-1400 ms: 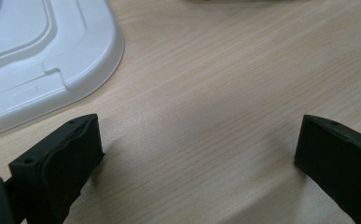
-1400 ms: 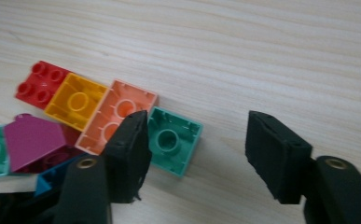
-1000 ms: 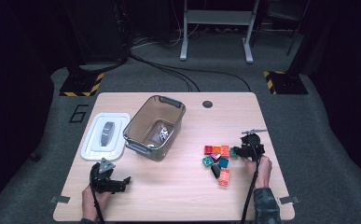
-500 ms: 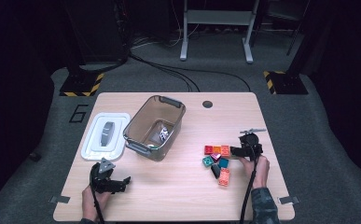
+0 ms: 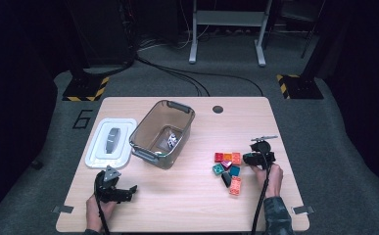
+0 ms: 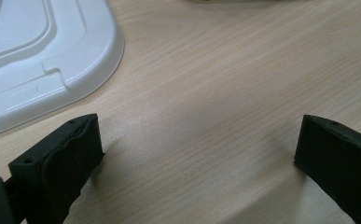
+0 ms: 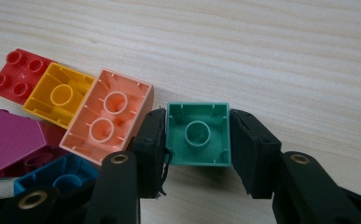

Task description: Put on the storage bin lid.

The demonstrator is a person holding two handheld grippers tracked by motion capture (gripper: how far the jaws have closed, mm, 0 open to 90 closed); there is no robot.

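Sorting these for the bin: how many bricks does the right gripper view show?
6: green brick in front; salmon, yellow, red, magenta, blue to its left. More may be hidden.

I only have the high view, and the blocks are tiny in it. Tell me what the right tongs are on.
Observer: The right tongs have just been closing on a green block, with a pad against each side.
Operator: Name its nearest neighbour.
Observer: A peach block, hollow side up, lies close by one jaw.
Operator: Report the left tongs.
Observer: The left tongs are open over bare table, and a corner of the white lid is just ahead.
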